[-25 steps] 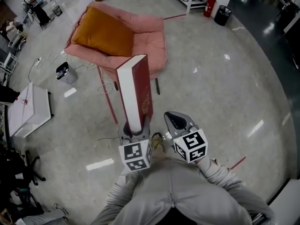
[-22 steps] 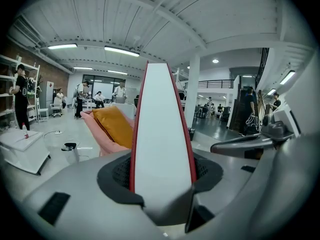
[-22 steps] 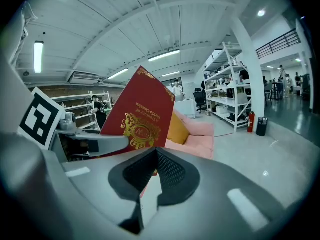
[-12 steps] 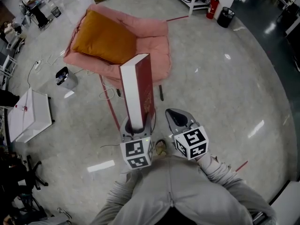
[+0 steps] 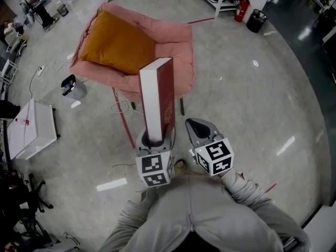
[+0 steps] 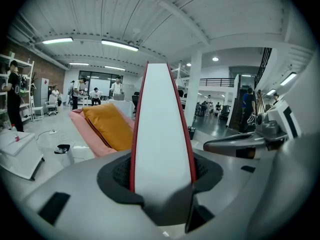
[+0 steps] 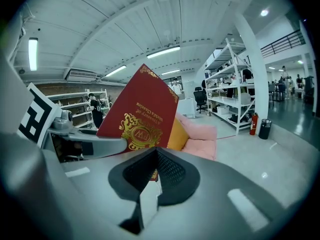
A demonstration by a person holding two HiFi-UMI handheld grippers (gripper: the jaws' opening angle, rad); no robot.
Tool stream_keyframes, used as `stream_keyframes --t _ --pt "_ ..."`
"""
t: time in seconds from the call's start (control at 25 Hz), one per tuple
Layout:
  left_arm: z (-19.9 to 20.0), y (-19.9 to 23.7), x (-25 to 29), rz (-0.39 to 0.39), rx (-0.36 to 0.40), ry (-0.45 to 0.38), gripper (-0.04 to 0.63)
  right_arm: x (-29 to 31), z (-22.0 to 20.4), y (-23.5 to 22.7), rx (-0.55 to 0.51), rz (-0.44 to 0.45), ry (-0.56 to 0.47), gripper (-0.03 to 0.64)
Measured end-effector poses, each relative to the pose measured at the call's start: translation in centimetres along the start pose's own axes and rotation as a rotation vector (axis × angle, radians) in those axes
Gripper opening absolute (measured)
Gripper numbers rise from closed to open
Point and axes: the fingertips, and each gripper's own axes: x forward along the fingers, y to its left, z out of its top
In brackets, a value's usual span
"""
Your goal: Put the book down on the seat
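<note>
A thick red book (image 5: 157,96) with white page edges stands upright in my left gripper (image 5: 154,140), whose jaws are shut on its lower end. In the left gripper view the book (image 6: 161,134) rises straight out of the left gripper (image 6: 162,184). Beyond the book's top stands a pink armchair (image 5: 176,49) with an orange cushion (image 5: 118,43) lying on its seat and back. My right gripper (image 5: 198,133) hovers just right of the book, shut and empty. In the right gripper view, the book's gold-stamped cover (image 7: 140,114) shows past the right gripper (image 7: 155,176).
A white box (image 5: 31,127) lies on the floor at the left, with a small bin (image 5: 73,84) and cables near the chair's left side. A fire extinguisher (image 5: 242,9) and a black bin (image 5: 257,20) stand at the far right. The floor is polished grey concrete.
The chair has drawn slightly closer and shifted right in the head view. Both grippers and the upright book keep their pose.
</note>
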Motion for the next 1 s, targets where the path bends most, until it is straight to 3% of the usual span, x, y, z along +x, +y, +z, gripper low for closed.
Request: stream_keyframes --t 0.52,1.0 --pt "0.9 -0.6 4.6 -0.013 -0.017 0.035 0.239 1.6 0.3 -3.7 0.020 -0.027 0.031 0.000" --pt "4.2 0.4 16.6 0.007 -0.039 0.077 0.239 10.9 4.9 -13.1 0.007 -0.008 0.052 0.000"
